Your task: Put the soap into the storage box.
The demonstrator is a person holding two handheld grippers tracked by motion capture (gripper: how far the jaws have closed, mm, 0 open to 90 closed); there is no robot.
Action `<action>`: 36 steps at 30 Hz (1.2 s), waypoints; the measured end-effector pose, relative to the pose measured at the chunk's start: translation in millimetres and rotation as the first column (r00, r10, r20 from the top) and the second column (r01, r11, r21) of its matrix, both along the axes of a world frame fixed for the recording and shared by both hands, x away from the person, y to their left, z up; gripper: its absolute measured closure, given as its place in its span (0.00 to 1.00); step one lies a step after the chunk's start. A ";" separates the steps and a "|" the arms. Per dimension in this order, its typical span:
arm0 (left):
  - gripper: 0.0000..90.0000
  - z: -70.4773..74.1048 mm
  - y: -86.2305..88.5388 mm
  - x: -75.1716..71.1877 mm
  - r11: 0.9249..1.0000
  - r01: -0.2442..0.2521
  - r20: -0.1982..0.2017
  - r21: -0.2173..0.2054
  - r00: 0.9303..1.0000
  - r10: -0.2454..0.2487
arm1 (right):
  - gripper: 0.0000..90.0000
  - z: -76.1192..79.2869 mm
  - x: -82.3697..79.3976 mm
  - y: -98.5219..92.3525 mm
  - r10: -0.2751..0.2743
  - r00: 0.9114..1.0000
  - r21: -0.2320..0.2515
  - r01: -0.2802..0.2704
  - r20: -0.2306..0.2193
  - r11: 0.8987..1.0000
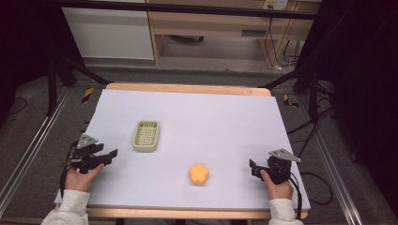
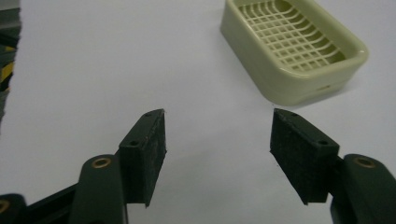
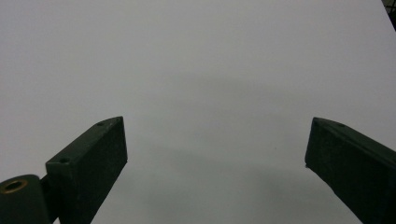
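Grippers (image 1: 112,153) (image 1: 252,168) at mat (image 1: 187,108) edges, soap dish (image 1: 146,136) near L.

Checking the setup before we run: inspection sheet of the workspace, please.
Surface: table under a pale sheet, wooden edge at the far side.
Job's things: cream basket, upright and with nothing in it, left of centre; orange flower-shaped piece lying apart from it, nearer the person.
Clutter: nothing seen.
Grippers: left gripper jaws apart with nothing between them, basket ahead of it; right gripper jaws apart over bare sheet, nothing held.
Cables: one trails from each gripper; more lie on the floor at the right.
Surroundings: metal rails at both sides, dark curtains, wooden furniture behind.
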State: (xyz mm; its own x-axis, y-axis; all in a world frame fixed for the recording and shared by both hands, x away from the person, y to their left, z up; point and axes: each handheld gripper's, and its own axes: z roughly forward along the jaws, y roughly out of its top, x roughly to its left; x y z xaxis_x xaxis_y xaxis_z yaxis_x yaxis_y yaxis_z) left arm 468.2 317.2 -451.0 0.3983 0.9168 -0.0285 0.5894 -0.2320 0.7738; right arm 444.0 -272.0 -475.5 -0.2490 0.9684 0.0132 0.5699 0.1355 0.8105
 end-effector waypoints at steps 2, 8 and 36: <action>0.40 2.1 -7.3 0.3 0.999 0.049 -0.033 0.015 0.998 -0.049 | 0.06 -0.3 0.3 -0.4 -0.003 1.000 -0.001 0.003 -0.002 1.000; 0.38 10.8 -30.1 -2.1 0.987 0.153 -0.066 0.039 0.987 -0.150 | 0.06 -4.1 2.5 1.0 0.024 0.999 -0.024 -0.025 -0.028 0.999; 0.35 27.1 -111.4 -14.8 0.909 0.398 -0.083 0.123 0.917 -0.390 | 0.04 -9.2 -2.9 6.8 -0.080 0.993 0.005 0.080 0.082 0.997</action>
